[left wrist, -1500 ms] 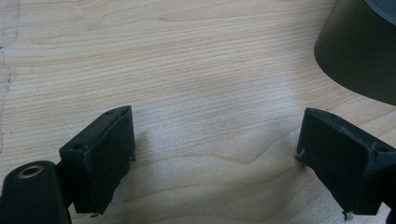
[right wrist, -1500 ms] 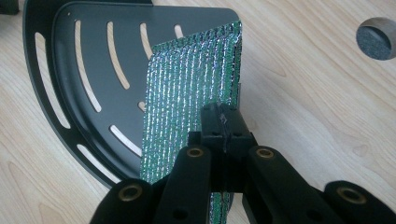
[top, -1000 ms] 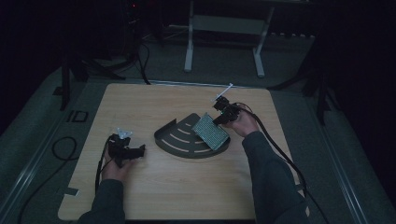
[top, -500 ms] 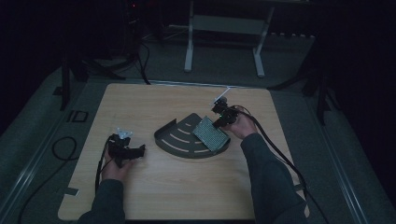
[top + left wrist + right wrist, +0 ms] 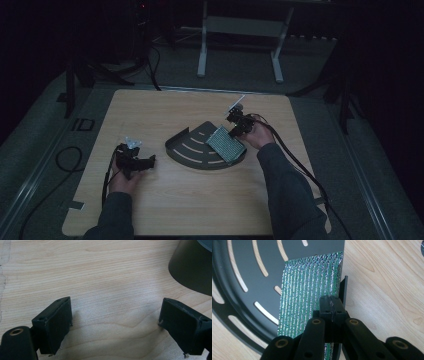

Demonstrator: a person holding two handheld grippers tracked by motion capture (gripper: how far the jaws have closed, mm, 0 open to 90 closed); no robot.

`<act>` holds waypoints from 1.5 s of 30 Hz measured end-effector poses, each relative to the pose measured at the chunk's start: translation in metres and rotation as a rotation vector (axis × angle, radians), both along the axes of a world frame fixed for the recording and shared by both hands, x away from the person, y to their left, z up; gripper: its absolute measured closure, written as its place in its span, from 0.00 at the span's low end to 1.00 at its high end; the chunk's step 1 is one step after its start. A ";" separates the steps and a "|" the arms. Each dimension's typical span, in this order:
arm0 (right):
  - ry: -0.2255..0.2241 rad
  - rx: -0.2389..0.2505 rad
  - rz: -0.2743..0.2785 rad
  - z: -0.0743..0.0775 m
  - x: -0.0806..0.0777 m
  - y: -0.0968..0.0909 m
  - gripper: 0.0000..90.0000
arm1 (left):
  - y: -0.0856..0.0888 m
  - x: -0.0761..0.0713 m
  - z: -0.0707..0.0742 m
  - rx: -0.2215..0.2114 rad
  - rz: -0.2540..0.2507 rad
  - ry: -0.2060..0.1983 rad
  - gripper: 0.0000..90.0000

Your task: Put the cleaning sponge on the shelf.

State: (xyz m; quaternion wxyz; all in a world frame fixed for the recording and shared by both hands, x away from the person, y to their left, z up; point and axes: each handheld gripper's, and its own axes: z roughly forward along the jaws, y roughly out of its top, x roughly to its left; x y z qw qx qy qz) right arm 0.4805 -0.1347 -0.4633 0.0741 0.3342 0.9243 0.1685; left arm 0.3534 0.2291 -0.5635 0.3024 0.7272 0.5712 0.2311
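Observation:
A dark fan-shaped slotted tray lies mid-table. A green, finely dotted board rests on its right part. My right gripper is at the board's far right corner. In the right gripper view its jaws are pressed together on the right edge of the board, beside the thin upright wall of the tray. My left gripper rests on the wood left of the tray and points toward it. Its jaws stand wide apart over bare wood, with the tray's rim ahead to the right.
The wooden table has rounded corners and dark floor around it. A white metal stand is behind the far edge. Cables trail from both grippers toward the near edge, and a cable loop lies on the floor at the left.
My right gripper and the board have shifted only very slightly. The left gripper has kept still.

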 end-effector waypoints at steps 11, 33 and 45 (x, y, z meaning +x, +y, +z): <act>-0.009 -0.018 -0.009 -0.009 0.004 0.000 1.00 | 0.000 0.000 0.000 0.000 0.000 0.000 0.13; -0.022 -0.041 -0.019 -0.013 0.005 0.002 0.99 | 0.000 0.000 0.000 0.001 0.000 0.000 0.13; -0.056 -0.030 -0.012 -0.003 -0.004 -0.002 0.82 | 0.000 0.000 0.000 0.000 0.000 -0.001 0.13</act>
